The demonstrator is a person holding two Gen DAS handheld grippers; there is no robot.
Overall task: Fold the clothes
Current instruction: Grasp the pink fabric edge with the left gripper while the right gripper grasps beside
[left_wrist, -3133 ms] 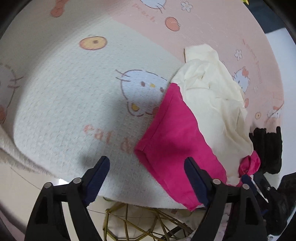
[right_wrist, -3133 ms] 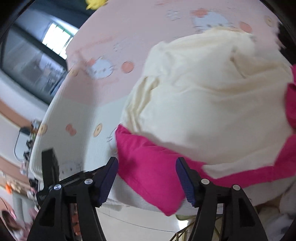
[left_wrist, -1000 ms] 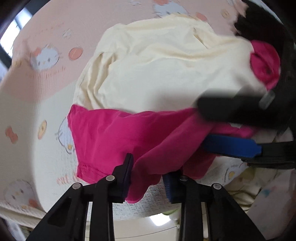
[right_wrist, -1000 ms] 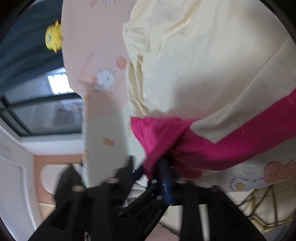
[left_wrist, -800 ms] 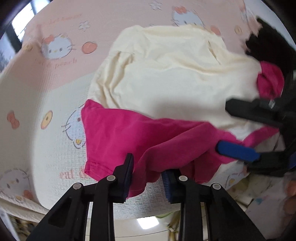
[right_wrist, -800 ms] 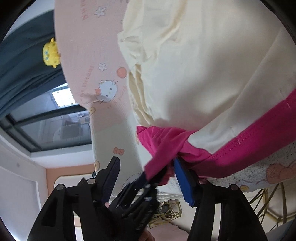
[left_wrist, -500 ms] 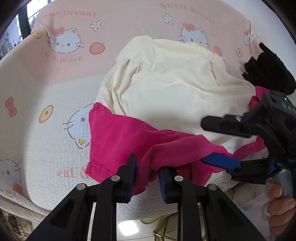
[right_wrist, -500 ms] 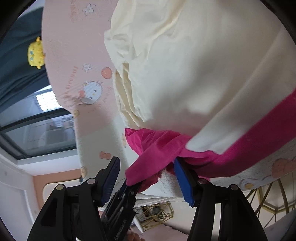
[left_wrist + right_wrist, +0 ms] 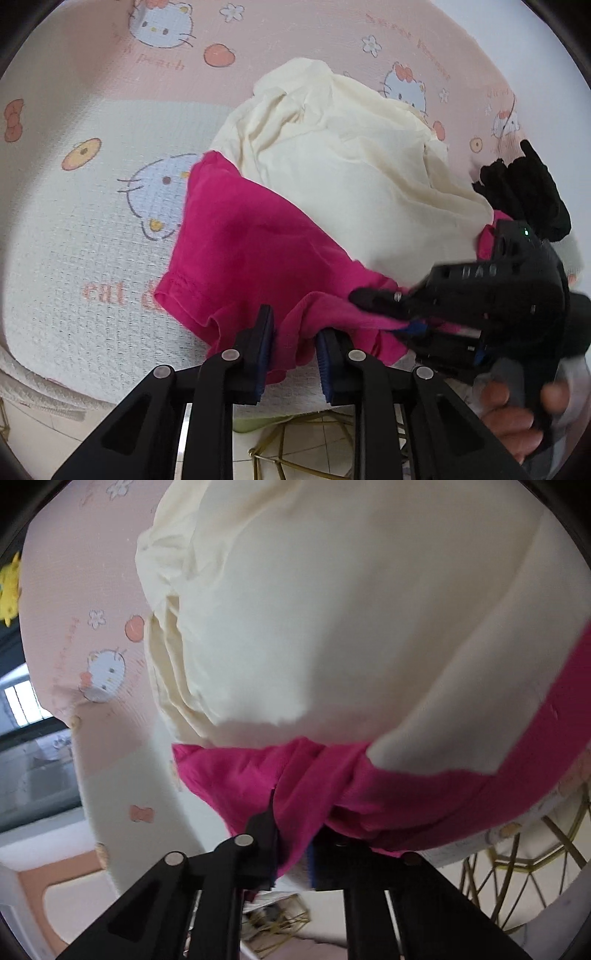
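A pink garment [image 9: 243,251] lies on the bed, partly under a crumpled cream garment [image 9: 351,166]. My left gripper [image 9: 293,343] is shut on a bunched fold of the pink cloth near the bed's front edge. To its right, my right gripper [image 9: 384,314] pinches the same pink garment, with a person's hand [image 9: 509,417] on its handle. In the right wrist view the right gripper [image 9: 291,834] has its jaws closing tight on a twisted bunch of the pink garment [image 9: 236,775], pads pressing the cloth. The cream garment [image 9: 351,609] fills the view above.
A pink and white cat-print blanket [image 9: 92,221] covers the bed. A black garment [image 9: 524,192] lies at the right behind the cream one. A gold wire frame [image 9: 295,443] stands on the tiled floor below the bed edge. A window [image 9: 22,701] is at the far left.
The right gripper's jaws, wide half a second ago, have clamped onto the pink fabric. The left gripper kept its grip while rolling and shifting, so the clothes now sit further right in its view.
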